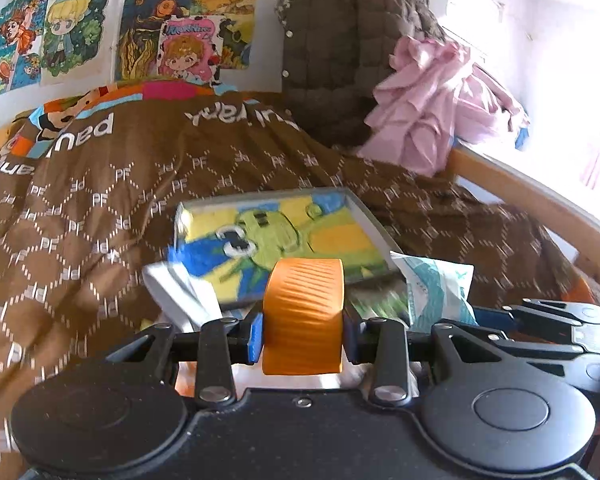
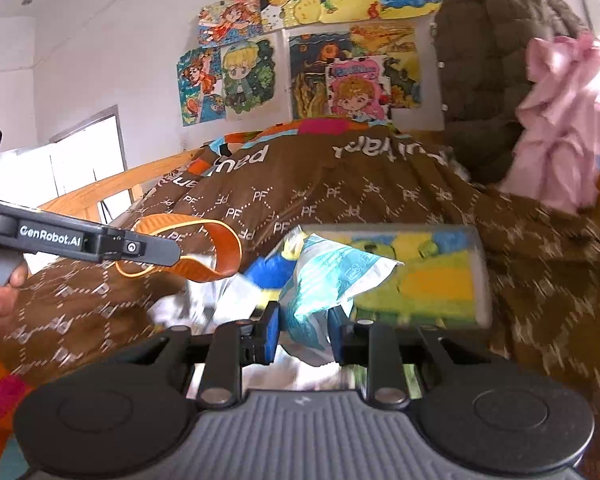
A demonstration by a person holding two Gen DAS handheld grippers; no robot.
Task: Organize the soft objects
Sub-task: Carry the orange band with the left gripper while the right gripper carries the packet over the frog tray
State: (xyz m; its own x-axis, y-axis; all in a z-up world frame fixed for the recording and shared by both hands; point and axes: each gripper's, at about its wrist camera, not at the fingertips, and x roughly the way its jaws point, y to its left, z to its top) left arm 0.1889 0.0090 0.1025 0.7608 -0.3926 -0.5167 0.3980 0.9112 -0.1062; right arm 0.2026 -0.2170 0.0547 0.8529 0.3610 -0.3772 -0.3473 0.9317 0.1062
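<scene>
A bed covered by a brown quilt [image 1: 100, 208] printed with white diamond lines and "PF" letters fills both wrist views; a wooden bed rail [image 1: 527, 200] runs along its right edge.

The left gripper [image 1: 303, 338] is clenched on a ribbed orange band [image 1: 303, 312], which sits upright between its blue pads; from the right wrist view the same band [image 2: 220, 256] shows as a loop hanging at the tip of the left gripper [image 2: 156, 252], above the quilt, with part of a person's hand [image 2: 0, 292] on the handle at the far left.

The right gripper [image 2: 301, 336] is grasping a soft white and teal plastic packet [image 2: 331, 276]; the packet rises crumpled from between the jaws; in the left wrist view the packet [image 1: 435, 284] appears just right of the orange band.

Behind both held things, a flat framed picture [image 1: 284, 236] in yellow, blue and green lies on the quilt; whether the packet touches it cannot be told.

At the head of the bed, a brown quilted jacket [image 1: 339, 56] stands heaped, with a pink garment [image 1: 431, 108] draped beside it to the right; colourful cartoon drawings [image 1: 60, 40] are pinned on the white wall.
</scene>
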